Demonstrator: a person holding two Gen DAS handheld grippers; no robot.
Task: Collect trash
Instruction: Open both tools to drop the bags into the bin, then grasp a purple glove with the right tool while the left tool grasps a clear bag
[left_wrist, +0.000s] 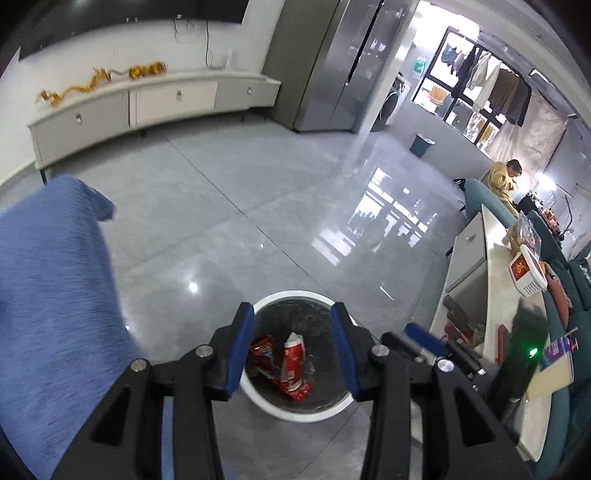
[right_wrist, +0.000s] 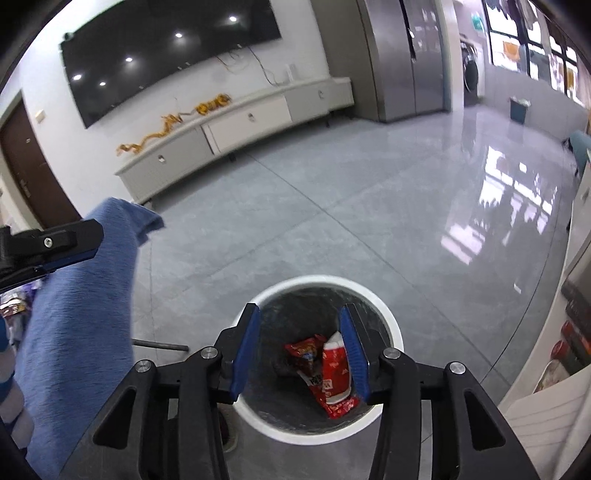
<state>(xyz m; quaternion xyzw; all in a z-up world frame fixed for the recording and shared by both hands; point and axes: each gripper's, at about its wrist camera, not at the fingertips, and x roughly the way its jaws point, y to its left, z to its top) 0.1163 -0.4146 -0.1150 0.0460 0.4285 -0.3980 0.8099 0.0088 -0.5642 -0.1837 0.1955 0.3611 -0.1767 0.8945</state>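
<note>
Both hand-held grippers, left (left_wrist: 292, 347) and right (right_wrist: 300, 349), hang over the bin (left_wrist: 341, 404) with jaws spread and empty — positioned for dropping. Red wrappers (left_wrist: 291, 363) lie inside the bin. A blue cloth (left_wrist: 51, 280) hangs just left; a table (left_wrist: 509, 317) stands right — neither blocks the bin mouth.

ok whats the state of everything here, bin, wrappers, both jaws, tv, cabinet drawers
left gripper: jaws open, nothing between them
right gripper: jaws open, nothing between them
white bin: upright on the floor, no lid, lined
red wrappers: lying inside the bin
tv: off, screen dark
cabinet drawers: shut
</note>
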